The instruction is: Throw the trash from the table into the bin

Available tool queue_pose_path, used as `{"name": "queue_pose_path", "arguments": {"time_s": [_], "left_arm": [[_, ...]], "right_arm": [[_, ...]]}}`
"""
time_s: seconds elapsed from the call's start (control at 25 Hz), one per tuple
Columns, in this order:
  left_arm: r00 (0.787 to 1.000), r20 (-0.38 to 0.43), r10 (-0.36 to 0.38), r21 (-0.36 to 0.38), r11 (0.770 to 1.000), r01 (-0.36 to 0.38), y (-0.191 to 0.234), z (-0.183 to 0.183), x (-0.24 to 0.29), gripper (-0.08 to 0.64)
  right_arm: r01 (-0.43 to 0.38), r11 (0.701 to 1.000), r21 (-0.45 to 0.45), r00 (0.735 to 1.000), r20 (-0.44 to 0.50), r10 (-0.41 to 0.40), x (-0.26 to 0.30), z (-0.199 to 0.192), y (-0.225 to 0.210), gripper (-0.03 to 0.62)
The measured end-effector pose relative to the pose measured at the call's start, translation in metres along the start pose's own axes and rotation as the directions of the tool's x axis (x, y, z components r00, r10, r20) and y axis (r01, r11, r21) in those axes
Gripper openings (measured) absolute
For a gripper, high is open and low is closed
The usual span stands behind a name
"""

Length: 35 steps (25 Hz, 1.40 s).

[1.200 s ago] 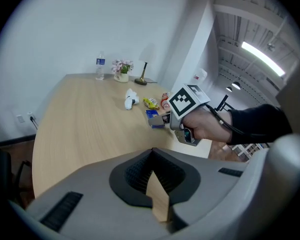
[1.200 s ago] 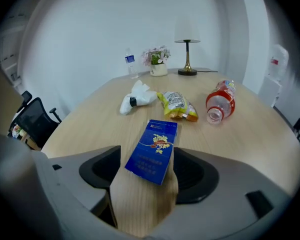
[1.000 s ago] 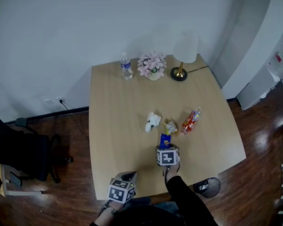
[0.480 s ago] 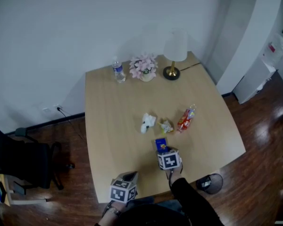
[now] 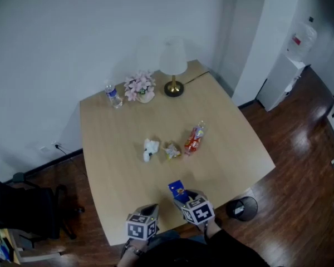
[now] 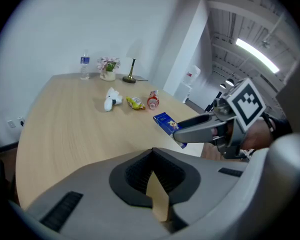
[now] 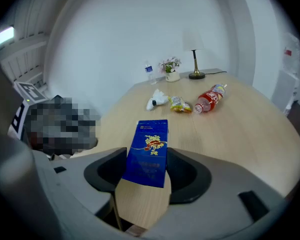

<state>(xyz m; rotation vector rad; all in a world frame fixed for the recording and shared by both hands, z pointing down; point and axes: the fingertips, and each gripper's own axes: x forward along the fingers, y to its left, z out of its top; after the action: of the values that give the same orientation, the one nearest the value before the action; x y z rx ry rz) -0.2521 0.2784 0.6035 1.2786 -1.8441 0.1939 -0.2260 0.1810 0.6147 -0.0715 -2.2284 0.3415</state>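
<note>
Right gripper (image 5: 183, 198): jaws have just been closing, now clamped on the blue box (image 7: 149, 151).
Blue box: held clear above the table's (image 5: 117, 149) near edge.
Left gripper (image 6: 152, 154): jaws together, empty, beside the right one.
Tissue (image 5: 150, 148), wrapper (image 5: 171, 150), red bottle (image 5: 193, 139): in a row mid-table.
Bin (image 5: 242, 208): on the floor by the near right edge.
</note>
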Motion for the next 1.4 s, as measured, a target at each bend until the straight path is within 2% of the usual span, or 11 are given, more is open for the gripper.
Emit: {"name": "queue_pose_path", "arguments": {"time_s": [0.12,0.28,0.48,0.64,0.76,0.92,1.16,1.28,1.4], "left_arm": [[1.0,-0.018,-0.021,0.016,1.0,0.021,-0.016,0.005,0.013,0.003],[0.996,-0.045,-0.074,0.079,0.994,0.078,-0.055,0.014,0.032,0.003],[0.98,-0.098,-0.175,0.205,0.96,0.192,-0.126,0.023,0.064,0.003],[0.956,-0.154,-0.251,0.289,0.913,0.287,-0.187,0.026,0.088,0.003],[0.932,-0.208,-0.296,0.36,0.863,0.354,-0.231,0.023,0.102,0.003],[0.897,-0.285,-0.338,0.437,0.787,0.435,-0.285,0.012,0.119,0.003],[0.847,-0.384,-0.369,0.489,0.696,0.525,-0.351,-0.011,0.139,0.003],[0.827,-0.429,-0.364,0.501,0.666,0.553,-0.378,-0.026,0.147,0.003],[0.813,-0.458,-0.36,0.495,0.657,0.569,-0.404,-0.04,0.16,0.003]], "right_arm": [[-0.013,1.0,0.007,1.0,0.008,0.013,-0.02,-0.006,-0.005,0.261],[0.018,0.998,0.064,0.998,0.056,-0.021,-0.053,-0.016,-0.036,0.261],[0.098,0.979,0.18,0.989,0.089,-0.115,-0.105,-0.053,-0.087,0.261],[0.15,0.944,0.295,0.977,0.102,-0.187,-0.144,-0.094,-0.122,0.261],[0.195,0.906,0.377,0.96,0.117,-0.255,-0.174,-0.124,-0.147,0.261],[0.239,0.839,0.489,0.935,0.119,-0.336,-0.207,-0.17,-0.173,0.261],[0.267,0.728,0.631,0.904,0.097,-0.416,-0.243,-0.24,-0.201,0.26],[0.27,0.694,0.667,0.897,0.087,-0.433,-0.257,-0.266,-0.213,0.259],[0.273,0.673,0.687,0.897,0.071,-0.437,-0.266,-0.291,-0.23,0.261]]}}
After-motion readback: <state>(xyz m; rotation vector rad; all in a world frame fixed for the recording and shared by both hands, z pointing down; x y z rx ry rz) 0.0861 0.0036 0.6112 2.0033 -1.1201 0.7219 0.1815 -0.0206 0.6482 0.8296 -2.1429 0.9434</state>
